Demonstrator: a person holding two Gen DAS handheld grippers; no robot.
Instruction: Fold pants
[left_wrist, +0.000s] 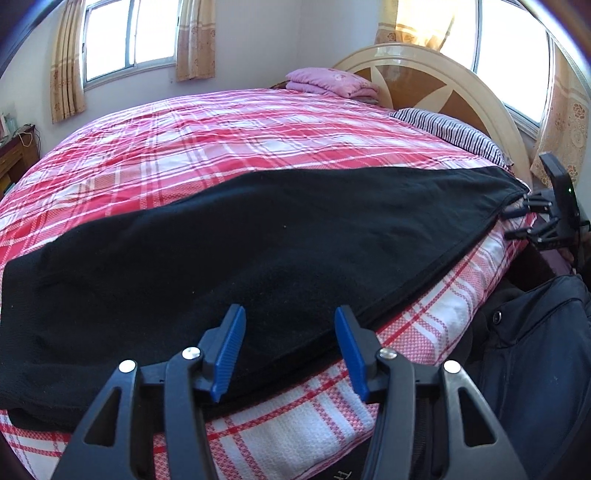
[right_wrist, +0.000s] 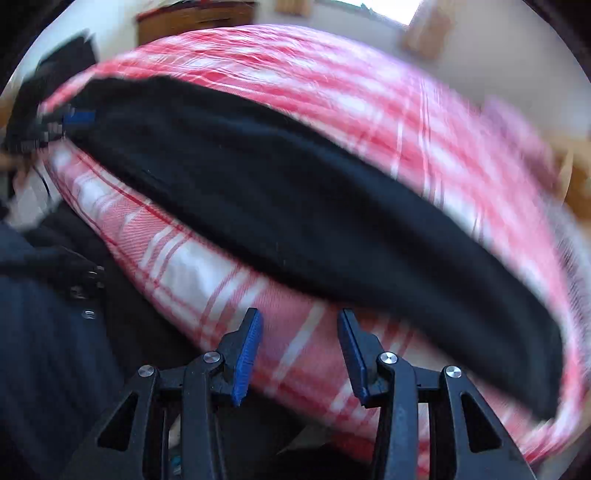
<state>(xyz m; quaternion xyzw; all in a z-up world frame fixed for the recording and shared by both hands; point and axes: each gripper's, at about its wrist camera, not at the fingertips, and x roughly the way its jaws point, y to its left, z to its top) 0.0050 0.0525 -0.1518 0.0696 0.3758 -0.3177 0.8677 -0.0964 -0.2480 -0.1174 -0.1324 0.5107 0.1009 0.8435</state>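
Black pants, soft and thick, lying long and flat by the near edge of the bed, on a red and white check cover. Look already laid leg on leg, in one long strip.

Left tongs: half open, blue pads apart, hanging just over the near edge of the pants, partway along. Pinching nothing.

Right tongs: half open too, over bare cover just beside the pants, near one end. Holding nothing. Very blurry in that view, so hard to tell more.

Seems to be the gap between two folds: after the long fold, before the short one.

Next, probably: go to one end of the strip, dip both tongs down to the cloth, pinch both layers at the two corners, lift, carry over to the other end, and set down edge on edge. Needs a deep bite, to stop any slipping. Needs both corners lifted together, or goes crooked. Needs care so close to the bed edge too, or may slide off.
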